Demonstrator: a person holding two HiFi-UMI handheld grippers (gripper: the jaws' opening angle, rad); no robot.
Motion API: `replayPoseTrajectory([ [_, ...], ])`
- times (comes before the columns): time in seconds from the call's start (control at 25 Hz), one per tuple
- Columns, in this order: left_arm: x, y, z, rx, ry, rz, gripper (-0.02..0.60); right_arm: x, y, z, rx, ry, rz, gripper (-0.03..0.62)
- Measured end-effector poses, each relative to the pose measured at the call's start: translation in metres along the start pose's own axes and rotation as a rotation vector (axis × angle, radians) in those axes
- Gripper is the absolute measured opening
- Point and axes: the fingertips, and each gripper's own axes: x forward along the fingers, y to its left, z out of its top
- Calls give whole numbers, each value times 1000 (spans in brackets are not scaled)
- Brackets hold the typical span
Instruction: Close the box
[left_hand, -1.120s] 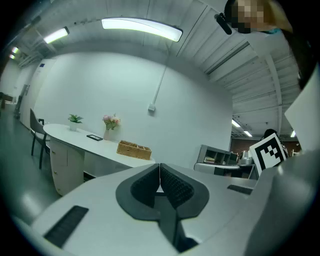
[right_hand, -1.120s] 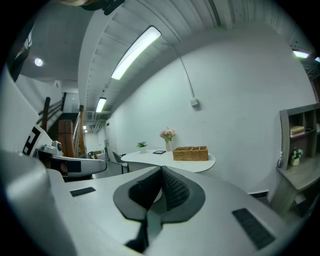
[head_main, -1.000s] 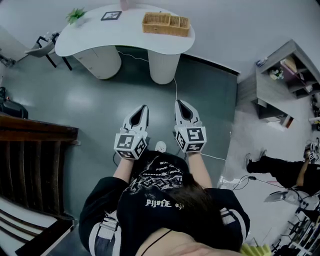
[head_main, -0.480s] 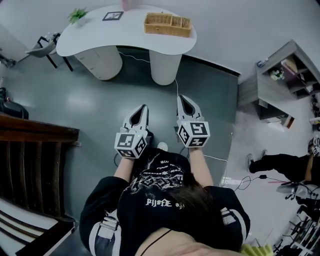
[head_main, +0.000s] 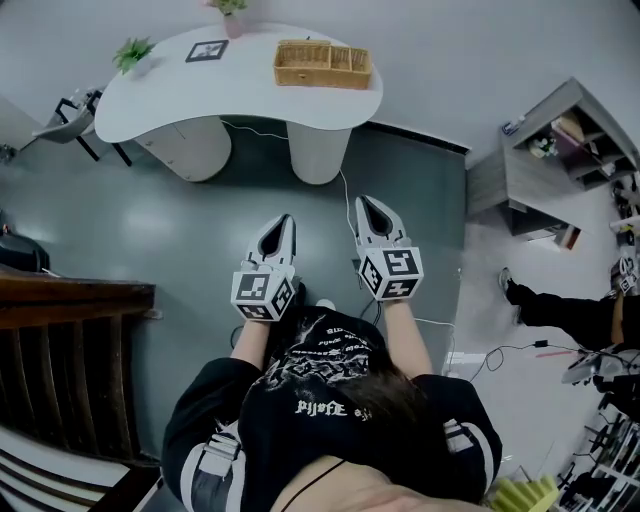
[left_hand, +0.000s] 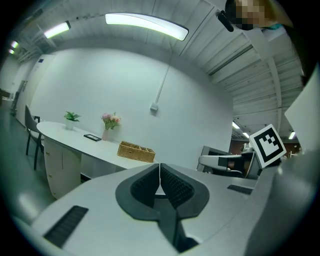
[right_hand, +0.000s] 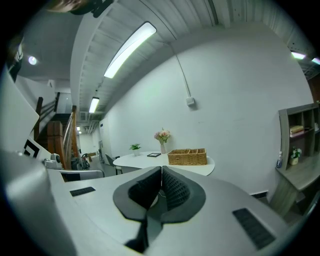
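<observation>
Wicker basket (left_hand: 136, 150) beyond the left gripper (left_hand: 160, 167), claw closed, has indistinct contents.

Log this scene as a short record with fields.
left gripper: shut, nothing between its jaws
right gripper: shut, nothing between its jaws
table: white, across the floor ahead of the person
on table: wicker basket, potted plant, flowers
shelf: grey, at the right
contact: neither gripper touches anything
</observation>
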Motion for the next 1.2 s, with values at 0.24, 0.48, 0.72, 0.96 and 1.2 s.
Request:
replayPoseTrajectory([
  [0.24,38,30,13,19,18,-36,25,45,0,17,110,-12,24,26],
  [0.48,77,64,38,22,17,-76,25,92,1,32,164,-20,24,26],
  [0.72,103,98,59,39,29,-116,25,131,5,42,181,-31,-20,25],
  [0.96,125,128,68,50,39,-164,26,164,14,41,192,-37,-65,25],
  [1.2,133,146,74,41,38,-187,25,179,24,38,177,-27,-92,25],
])
